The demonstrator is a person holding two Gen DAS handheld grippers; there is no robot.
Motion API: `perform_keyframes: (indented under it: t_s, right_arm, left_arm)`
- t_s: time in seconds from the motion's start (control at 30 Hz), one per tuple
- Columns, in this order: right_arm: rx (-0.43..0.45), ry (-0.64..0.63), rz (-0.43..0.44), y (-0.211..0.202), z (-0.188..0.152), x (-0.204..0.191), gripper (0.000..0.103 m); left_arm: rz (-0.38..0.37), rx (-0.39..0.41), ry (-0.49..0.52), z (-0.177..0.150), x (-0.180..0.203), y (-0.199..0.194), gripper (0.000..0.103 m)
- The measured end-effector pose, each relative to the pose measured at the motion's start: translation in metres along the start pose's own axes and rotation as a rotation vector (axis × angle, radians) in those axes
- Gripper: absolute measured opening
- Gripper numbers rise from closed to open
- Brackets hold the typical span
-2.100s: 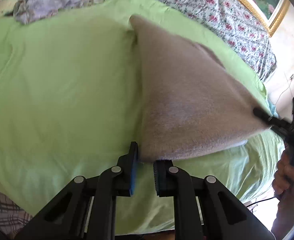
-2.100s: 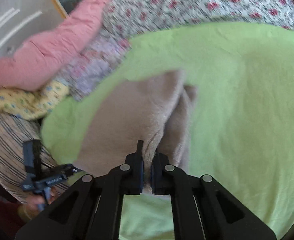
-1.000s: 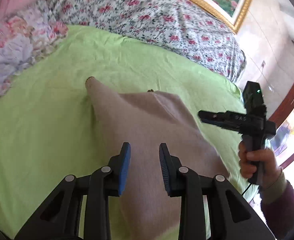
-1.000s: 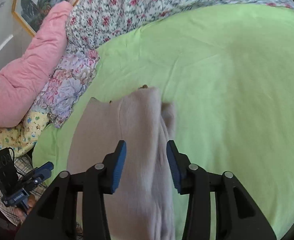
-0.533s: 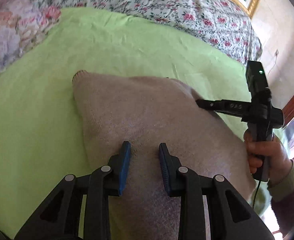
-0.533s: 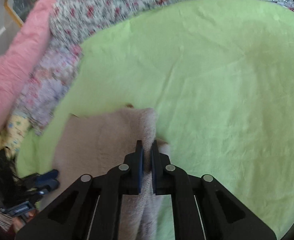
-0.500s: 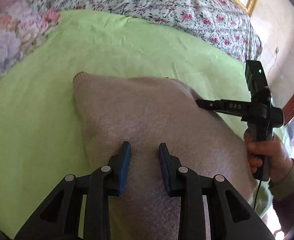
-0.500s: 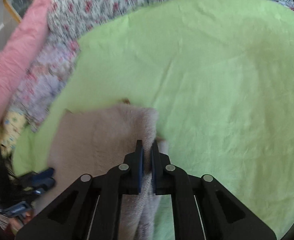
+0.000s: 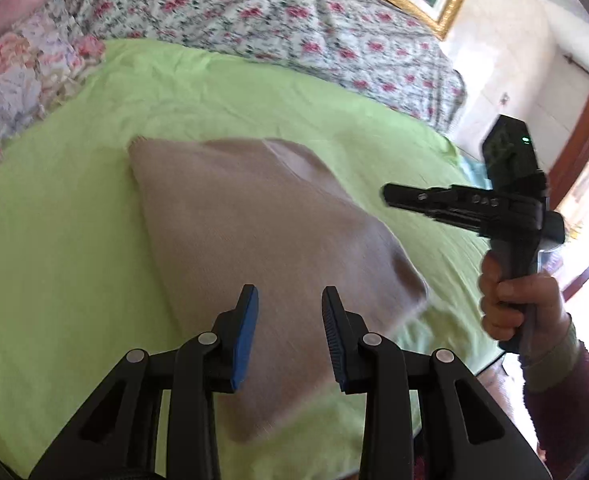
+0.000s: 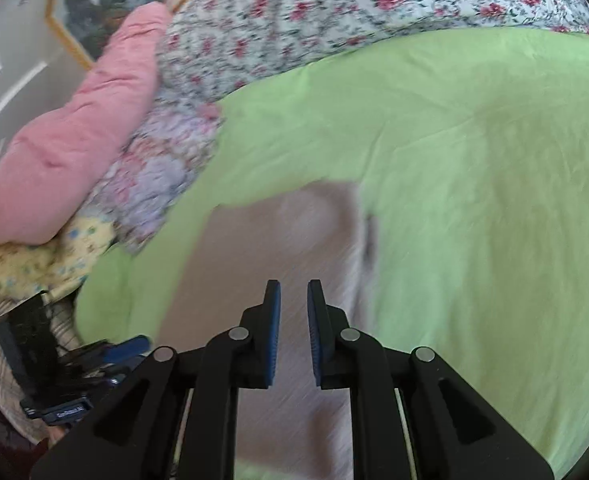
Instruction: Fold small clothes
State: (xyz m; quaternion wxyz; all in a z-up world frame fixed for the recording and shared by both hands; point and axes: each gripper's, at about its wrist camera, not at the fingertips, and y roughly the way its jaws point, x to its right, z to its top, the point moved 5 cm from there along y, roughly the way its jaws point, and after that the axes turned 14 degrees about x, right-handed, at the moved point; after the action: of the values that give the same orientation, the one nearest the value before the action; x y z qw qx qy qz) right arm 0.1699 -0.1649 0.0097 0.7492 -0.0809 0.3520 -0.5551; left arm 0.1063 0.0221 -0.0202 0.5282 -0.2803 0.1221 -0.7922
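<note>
Your left gripper (image 9: 289,326) is part open and empty over the folded beige knit garment (image 9: 254,216) lying on the green sheet (image 9: 54,240), right gripper (image 10: 293,326) just cracked open, empty; soft, limp, so pinch an edge

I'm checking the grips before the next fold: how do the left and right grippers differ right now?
The left gripper stands with a wide gap between its pads; the right gripper shows a narrow gap, its jaws having just been opening. The left hangs over the near part of the beige garment; the right hangs nearer the garment's right edge. Both are empty, pads clear of the cloth, pointing down at the green sheet.
</note>
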Motion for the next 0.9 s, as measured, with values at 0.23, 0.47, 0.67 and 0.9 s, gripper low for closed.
perform_keyframes:
  t_s: [0.23,0.47,0.67,0.9]
  right_arm:
    - [-0.119,-0.033,-0.109,0.019,-0.058,0.016,0.014]
    - [-0.084,0.016,-0.14,0.008,-0.067,0.037,0.01]
    - [-0.058,-0.045,-0.134,-0.022,-0.077,0.017,0.015]
    - [-0.056,-0.063,-0.158,-0.028,-0.105,0.028,0.014]
  left_arm:
    - [0.008,-0.079,-0.081,-0.04,-0.016,0.015,0.033]
    - [0.023,-0.072,-0.08,-0.051,-0.012,0.01,0.033]
    - [0.023,-0.073,-0.076,-0.06,-0.011,-0.005,0.042]
    - [0.045,-0.071,-0.079,-0.069,-0.014,-0.006,0.042]
